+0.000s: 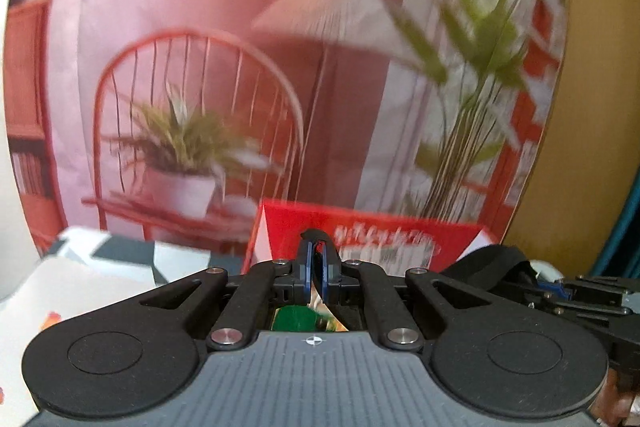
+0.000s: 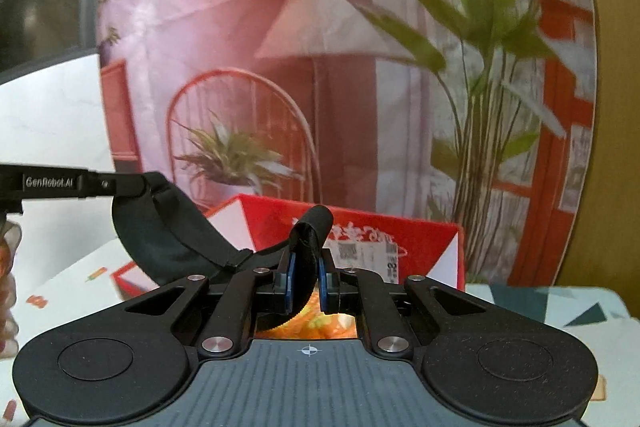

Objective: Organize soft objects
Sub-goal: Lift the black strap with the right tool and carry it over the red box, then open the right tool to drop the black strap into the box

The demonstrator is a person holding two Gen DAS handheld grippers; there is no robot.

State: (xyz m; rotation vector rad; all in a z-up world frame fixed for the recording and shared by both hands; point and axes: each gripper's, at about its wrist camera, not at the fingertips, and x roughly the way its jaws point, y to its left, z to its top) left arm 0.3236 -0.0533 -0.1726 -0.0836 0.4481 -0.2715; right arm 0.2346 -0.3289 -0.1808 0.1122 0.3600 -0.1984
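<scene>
While both grippers, left gripper and right gripper, pinch its ends before the red box, black fabric strap: limp, light, best held by ends.

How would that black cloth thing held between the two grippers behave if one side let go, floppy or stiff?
Probably floppy: the black cloth piece sags in a curve between the left gripper and the right gripper. It looks light, since thin pinches hold it up. Its end folds over above the right fingers, so it would likely droop.
</scene>
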